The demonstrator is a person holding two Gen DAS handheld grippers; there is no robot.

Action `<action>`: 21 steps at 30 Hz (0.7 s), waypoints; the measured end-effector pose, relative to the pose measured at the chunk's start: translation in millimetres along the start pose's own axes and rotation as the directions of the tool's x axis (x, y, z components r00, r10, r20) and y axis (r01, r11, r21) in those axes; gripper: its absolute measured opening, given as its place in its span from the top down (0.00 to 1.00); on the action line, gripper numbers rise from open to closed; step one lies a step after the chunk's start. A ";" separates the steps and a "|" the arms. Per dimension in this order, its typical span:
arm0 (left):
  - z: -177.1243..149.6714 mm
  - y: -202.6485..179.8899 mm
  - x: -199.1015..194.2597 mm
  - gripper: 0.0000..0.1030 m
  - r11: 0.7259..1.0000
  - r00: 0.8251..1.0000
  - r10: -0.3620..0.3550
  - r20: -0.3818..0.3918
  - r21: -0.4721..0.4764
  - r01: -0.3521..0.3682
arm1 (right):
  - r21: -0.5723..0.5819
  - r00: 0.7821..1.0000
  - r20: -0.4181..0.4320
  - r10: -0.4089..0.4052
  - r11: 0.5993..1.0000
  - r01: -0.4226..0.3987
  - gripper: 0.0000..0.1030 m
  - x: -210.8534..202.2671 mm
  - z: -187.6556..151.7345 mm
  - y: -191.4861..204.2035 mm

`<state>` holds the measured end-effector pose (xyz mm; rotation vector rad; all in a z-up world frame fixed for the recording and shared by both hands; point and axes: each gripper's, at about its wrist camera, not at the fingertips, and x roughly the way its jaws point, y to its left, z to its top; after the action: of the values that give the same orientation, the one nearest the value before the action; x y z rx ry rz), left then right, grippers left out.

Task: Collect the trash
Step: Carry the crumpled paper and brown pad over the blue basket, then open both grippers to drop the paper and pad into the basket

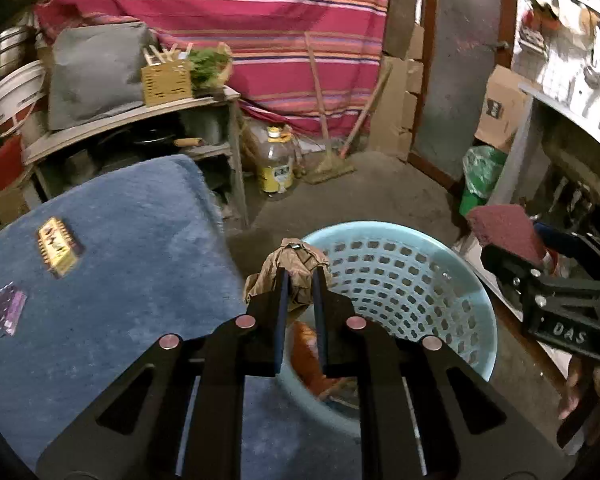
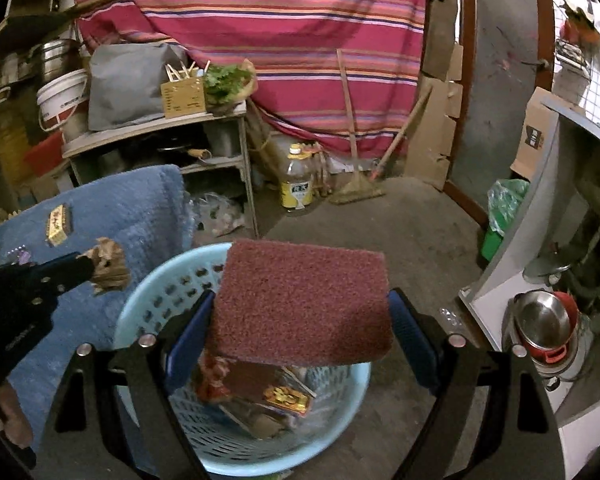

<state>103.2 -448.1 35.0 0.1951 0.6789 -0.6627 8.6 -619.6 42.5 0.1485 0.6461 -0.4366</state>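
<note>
The left tongs (image 1: pixel 300 276) sit nearest the lens, their jaws drawn narrow and pinching a crumpled brown paper scrap (image 1: pixel 290 270), which hangs over the near rim of the light blue perforated basket (image 1: pixel 400 264). In the right wrist view the right tongs (image 2: pixel 300 312) stand wide, and a dark red scouring pad (image 2: pixel 304 304) spans the gap between their blue pads, gripped at its two sides and held flat above the same basket. Down inside the basket lie wrappers already collected, among them a red and gold packet (image 2: pixel 286 398).

Just left of the basket is a worktop covered with a blue fleecy cloth (image 1: pixel 112 256). On it rest a gold snack wrapper (image 1: pixel 58 246) and, nearer the edge, a small purple wrapper (image 1: pixel 8 306), well apart from both tongs.

Beyond, on the bare floor, stand a yellow-labelled plastic bottle (image 1: pixel 276 164) and a broom (image 1: pixel 328 160) leaning against a red striped curtain (image 1: pixel 240 20).
</note>
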 end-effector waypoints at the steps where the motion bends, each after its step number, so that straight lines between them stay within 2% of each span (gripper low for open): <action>1: 0.3 -5.9 4.0 0.89 1.000 1.000 -0.003 -0.004 0.011 0.003 | -0.002 1.000 -0.001 -0.005 1.000 0.005 0.18 0.3 -2.1 -3.8; 7: 8.3 -16.0 14.2 0.89 0.999 0.999 -0.041 -0.018 0.015 0.042 | 0.021 1.000 -0.005 -0.019 1.000 0.019 0.18 4.2 -3.9 -21.2; 10: 12.2 -16.8 12.8 0.79 0.999 0.999 -0.045 -0.017 0.011 0.046 | 0.035 1.000 -0.007 -0.020 0.999 0.021 0.18 5.6 -4.4 -24.9; 12: 13.6 -15.2 9.6 0.57 0.999 0.999 -0.033 -0.010 0.003 0.033 | 0.035 1.000 -0.008 -0.021 0.999 0.021 0.18 6.6 -5.2 -25.3; 14: 14.8 -13.0 5.4 0.45 1.000 1.000 -0.008 0.007 0.003 0.008 | 0.033 1.000 -0.009 -0.019 0.999 0.019 0.18 6.8 -5.5 -25.5; 16: 16.2 -8.2 0.9 0.37 1.000 1.000 0.009 0.024 0.001 -0.009 | 0.029 1.000 -0.009 -0.015 0.999 0.015 0.18 6.5 -5.1 -22.0; 18: 16.9 -0.7 -3.7 0.24 1.000 0.999 0.026 0.037 -0.011 -0.026 | 0.027 1.000 -0.007 -0.010 1.000 0.011 0.18 6.8 -5.1 -18.7; 21: 17.3 11.1 -12.3 0.14 0.999 0.997 0.045 0.063 -0.025 -0.043 | 0.023 1.000 -0.008 -0.003 1.000 0.003 0.18 9.0 -4.5 -9.8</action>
<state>111.9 -439.8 55.7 0.1664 0.6193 -0.6162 8.2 -630.4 33.4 0.1715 0.6493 -0.4466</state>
